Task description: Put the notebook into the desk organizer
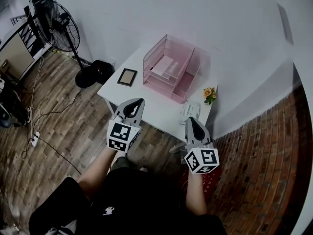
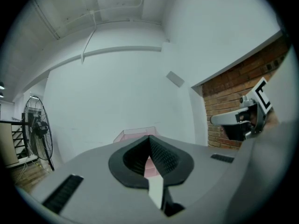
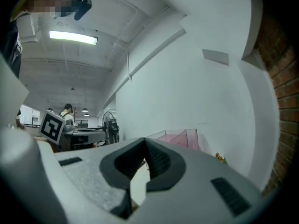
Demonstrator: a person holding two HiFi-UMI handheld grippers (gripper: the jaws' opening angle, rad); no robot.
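On the white table (image 1: pixel 161 109) a small dark-framed brown notebook (image 1: pixel 127 77) lies flat near the left end. To its right stands the pink desk organizer (image 1: pixel 168 67), whose top also shows over the jaws in the left gripper view (image 2: pixel 135 134) and in the right gripper view (image 3: pixel 180 136). My left gripper (image 1: pixel 141 101) hovers at the table's near edge, below and right of the notebook, shut and empty (image 2: pixel 149 137). The right gripper (image 1: pixel 190 119) hangs off the near right corner, its tips meeting with nothing between them (image 3: pixel 145 140).
A small pot of orange flowers (image 1: pixel 209 94) and a white packet (image 1: pixel 190 110) sit at the table's right end. A standing fan (image 1: pixel 61 28) and a black bag (image 1: pixel 103 70) stand left of the table, with cables (image 1: pixel 34 131) on the wood floor. The wall is right behind the table.
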